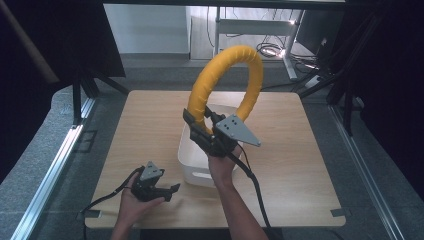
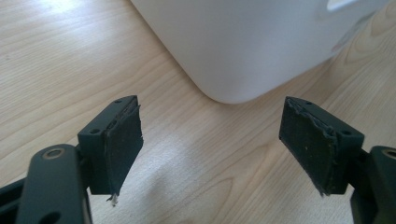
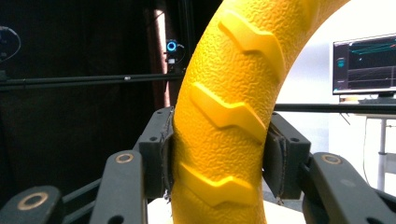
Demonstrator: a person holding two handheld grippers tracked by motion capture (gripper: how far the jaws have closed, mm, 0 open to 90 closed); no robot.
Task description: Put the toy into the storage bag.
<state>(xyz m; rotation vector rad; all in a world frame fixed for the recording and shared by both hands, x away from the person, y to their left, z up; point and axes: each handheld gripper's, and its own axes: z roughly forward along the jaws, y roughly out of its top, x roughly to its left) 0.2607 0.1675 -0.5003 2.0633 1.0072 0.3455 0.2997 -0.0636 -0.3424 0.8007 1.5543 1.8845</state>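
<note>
So the right gripper is clamped on a big yellow ring, kind of a tire-shaped hoop with chevron treads moulded into it. In the right gripper view both pads press flat against the ring from either side, so it's a solid hold. From the high view the ring stands upright and is lifted above the white bin, arching up over the far side of the wooden worktop; whether its lower end dips into the bin I can't tell from here.

The left gripper sits low by the near edge of the worktop, just left of the bin's near corner. Its jaws are spread wide with nothing between them, just bare wood and the bin's rounded corner ahead of it.
</note>
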